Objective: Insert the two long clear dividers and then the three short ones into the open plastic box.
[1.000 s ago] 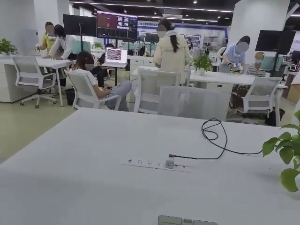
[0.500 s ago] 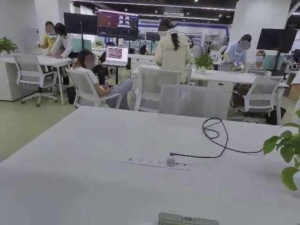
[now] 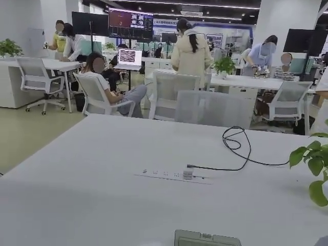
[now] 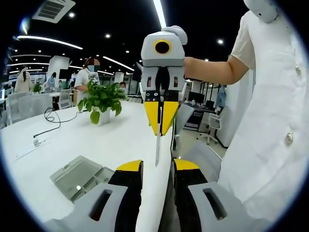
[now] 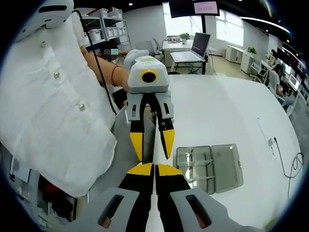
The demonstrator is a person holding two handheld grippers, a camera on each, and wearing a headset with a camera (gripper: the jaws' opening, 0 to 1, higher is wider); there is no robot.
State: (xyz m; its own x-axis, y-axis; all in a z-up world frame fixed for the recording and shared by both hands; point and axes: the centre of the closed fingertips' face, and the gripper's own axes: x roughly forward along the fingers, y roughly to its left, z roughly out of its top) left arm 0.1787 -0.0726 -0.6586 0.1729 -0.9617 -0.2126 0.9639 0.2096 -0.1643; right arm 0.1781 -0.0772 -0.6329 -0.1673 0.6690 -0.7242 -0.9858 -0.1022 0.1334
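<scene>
Box [image 5: 227, 169] sits near the table [image 5: 217, 111] edge, wide tabletop beyond.

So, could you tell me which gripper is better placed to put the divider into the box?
Right, I think: the right gripper is shut on the divider, and the box lies open close ahead in its view. The left gripper has its jaws apart.

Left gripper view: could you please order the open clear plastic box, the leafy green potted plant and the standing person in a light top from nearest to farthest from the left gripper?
1. Open clear plastic box, lower left, on the table beside the left gripper.
2. Leafy green potted plant, farther along the table.
3. Standing person in a light top, behind the plant.
</scene>
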